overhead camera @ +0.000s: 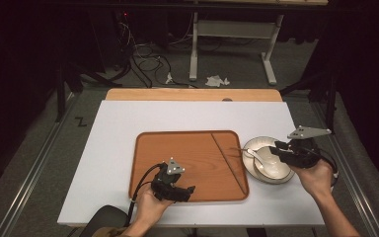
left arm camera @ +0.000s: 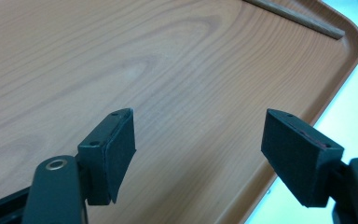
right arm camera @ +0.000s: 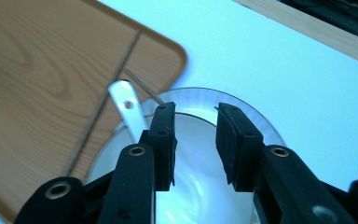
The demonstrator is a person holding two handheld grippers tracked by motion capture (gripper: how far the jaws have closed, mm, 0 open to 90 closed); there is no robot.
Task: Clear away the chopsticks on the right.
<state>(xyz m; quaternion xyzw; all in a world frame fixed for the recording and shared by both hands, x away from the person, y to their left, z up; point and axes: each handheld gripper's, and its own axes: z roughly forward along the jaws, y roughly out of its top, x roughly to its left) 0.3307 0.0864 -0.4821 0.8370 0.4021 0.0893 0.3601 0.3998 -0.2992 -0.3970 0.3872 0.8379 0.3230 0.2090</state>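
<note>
The bowl (overhead camera: 271, 165) sat on a plate (overhead camera: 250, 146) on the white surface (overhead camera: 118, 148), just beside the right edge of the wooden tray (overhead camera: 187, 148), with a white spoon (overhead camera: 254, 157) resting in it. In the high view, the right tool (overhead camera: 282, 152) hung over the bowl, its grey plate raised above it, while the left tool (overhead camera: 190, 190) hovered over the tray's near edge. Two chopsticks (overhead camera: 228, 160) lay aslant on the tray's right part.

In the left gripper view, the left tool (left arm camera: 198, 149) had its jaws wide apart with nothing between them, above the bare tray (left arm camera: 121, 60); a chopstick (left arm camera: 293, 18) showed at the far corner.

In the right gripper view, the right tool (right arm camera: 196, 140) had its jaws partly apart, gripping nothing, above the bowl (right arm camera: 191, 186). The spoon (right arm camera: 128, 112) handle jutted up to the left of the jaws, over the plate (right arm camera: 261, 121) rim, toward the tray (right arm camera: 37, 70).
</note>
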